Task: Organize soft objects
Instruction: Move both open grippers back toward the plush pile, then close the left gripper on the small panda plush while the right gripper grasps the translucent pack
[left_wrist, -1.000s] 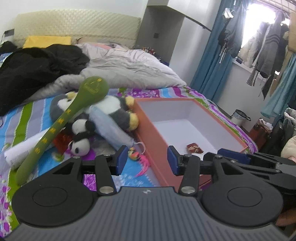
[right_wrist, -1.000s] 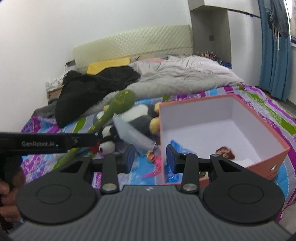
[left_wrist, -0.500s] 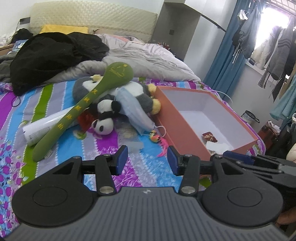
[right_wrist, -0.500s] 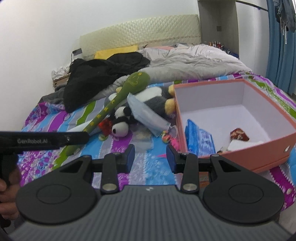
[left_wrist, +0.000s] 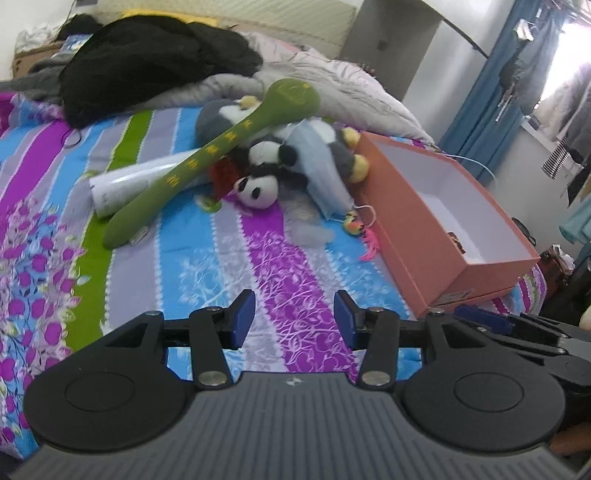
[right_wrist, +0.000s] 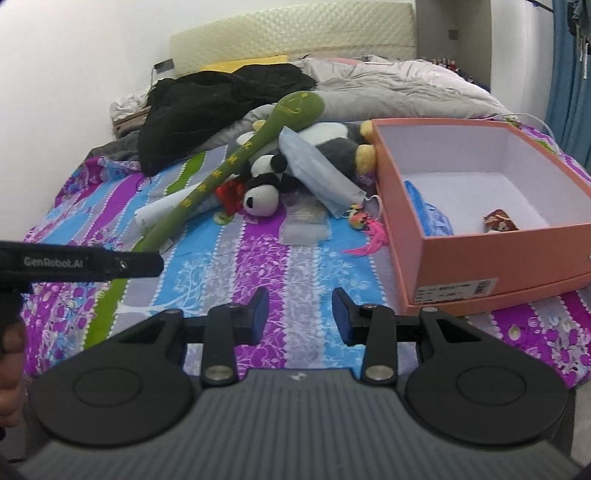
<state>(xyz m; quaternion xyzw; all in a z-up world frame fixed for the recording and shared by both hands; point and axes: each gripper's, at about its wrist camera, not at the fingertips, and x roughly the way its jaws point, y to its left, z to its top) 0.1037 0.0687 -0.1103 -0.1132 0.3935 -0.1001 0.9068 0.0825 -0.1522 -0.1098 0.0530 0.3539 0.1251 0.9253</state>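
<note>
A pile of soft things lies mid-bed: a long green plush stick (left_wrist: 207, 158) (right_wrist: 236, 166), a small panda plush (left_wrist: 258, 184) (right_wrist: 260, 197), a bigger grey penguin plush (left_wrist: 332, 147) (right_wrist: 332, 147), and a blue face mask (left_wrist: 321, 177) (right_wrist: 317, 173). Right of the pile stands an open orange box (left_wrist: 399, 229) (right_wrist: 498, 258) holding a blue packet (right_wrist: 428, 214) and a small red item (right_wrist: 498, 221). My left gripper (left_wrist: 294, 319) hangs open over the striped sheet, short of the pile, with nothing between its fingers. My right gripper (right_wrist: 297, 315) is also open and empty, near the box's front corner.
A white tube (left_wrist: 122, 184) lies under the green stick. A clear packet (right_wrist: 306, 221) and a small feathered toy (right_wrist: 364, 229) lie between pile and box. Black clothing (left_wrist: 147, 62) and a grey duvet (right_wrist: 388, 88) cover the far bed. The other gripper's arm (right_wrist: 81, 262) crosses the left.
Both grippers have sunk and tilted down toward the sheet, so more bed shows in front. The left view has swung left, away from the box. Jaw gaps are unchanged.
</note>
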